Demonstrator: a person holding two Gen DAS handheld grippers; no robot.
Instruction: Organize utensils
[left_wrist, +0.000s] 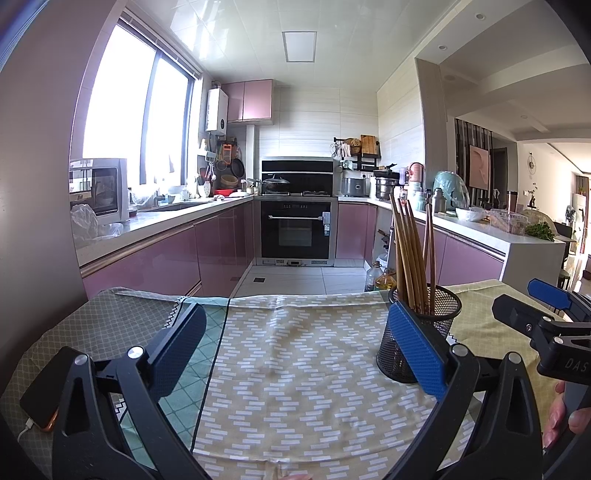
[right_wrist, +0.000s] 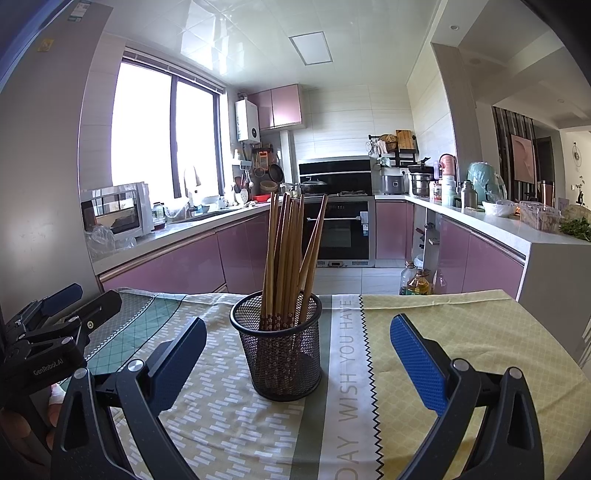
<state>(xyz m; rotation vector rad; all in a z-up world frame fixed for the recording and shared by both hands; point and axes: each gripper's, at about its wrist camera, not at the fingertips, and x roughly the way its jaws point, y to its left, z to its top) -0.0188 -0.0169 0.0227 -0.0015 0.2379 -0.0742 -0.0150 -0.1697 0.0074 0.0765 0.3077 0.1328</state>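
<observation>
Honestly, this one looks pretty much wrapped up as far as I can judge. The wooden chopsticks (right_wrist: 286, 258) are all standing bunched in the black mesh cup (right_wrist: 279, 354), which sits upright on the patterned tablecloth (right_wrist: 229, 424) covering the desk, roughly mid-desk and right in front of the right tool (right_wrist: 299, 362). That tool has its fingers spread wide with the cup sitting between them but not touched, nothing pinched. The left tool (left_wrist: 295, 350) is also spread wide and holding nothing; in its view the cup shows just past its right finger, near the cloth's far edge. I can't spot a single loose chopstick lying on the cloth in either view, so what's left is maybe just backing off, or nudging the cup somewhere tidier if that's the plan. Counts: one mesh cup, two tools, and about ten chopsticks, though they overlap so much I wouldn't swear to the exact number. There's also one phone (left_wrist: 48, 387) on a white cable at the left edge of the desk, which isn't part of the job. The kitchen behind has loads of stuff on its counters, but none of it looks like it belongs to this tidy-up.
</observation>
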